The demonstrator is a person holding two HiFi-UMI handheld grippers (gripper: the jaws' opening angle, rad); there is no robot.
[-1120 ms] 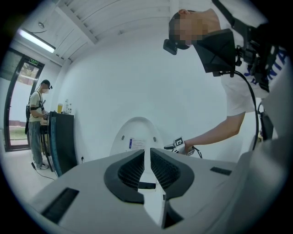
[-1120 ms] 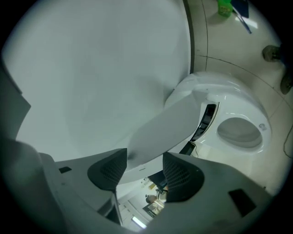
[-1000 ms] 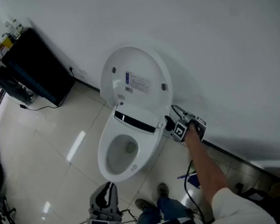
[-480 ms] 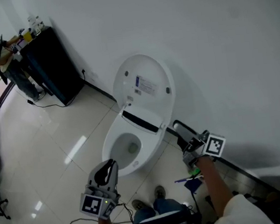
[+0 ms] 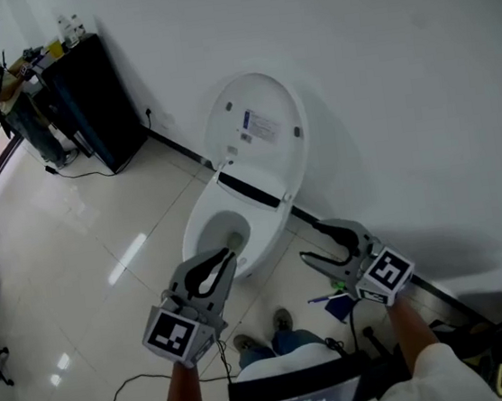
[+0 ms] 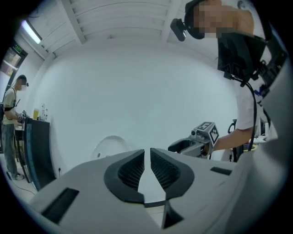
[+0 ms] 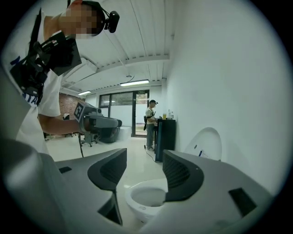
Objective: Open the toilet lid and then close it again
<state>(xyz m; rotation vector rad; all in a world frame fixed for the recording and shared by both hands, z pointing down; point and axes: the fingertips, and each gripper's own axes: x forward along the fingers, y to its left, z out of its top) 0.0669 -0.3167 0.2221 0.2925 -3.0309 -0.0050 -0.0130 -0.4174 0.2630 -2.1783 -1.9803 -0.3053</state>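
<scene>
1. Closing step pending, head view: toilet lid (image 5: 256,131) stands upright behind the bowl (image 5: 204,246); left gripper (image 5: 229,258) and right gripper (image 5: 311,240) hang in front of the bowl, clear of the lid.
2. Left gripper view: jaws all but together, empty.
3. Right gripper view: jaws apart, empty. Best judged: catch the lid's top rim, lower slowly.

White oval toilet lid (image 5: 257,142) stands raised upright.
</scene>
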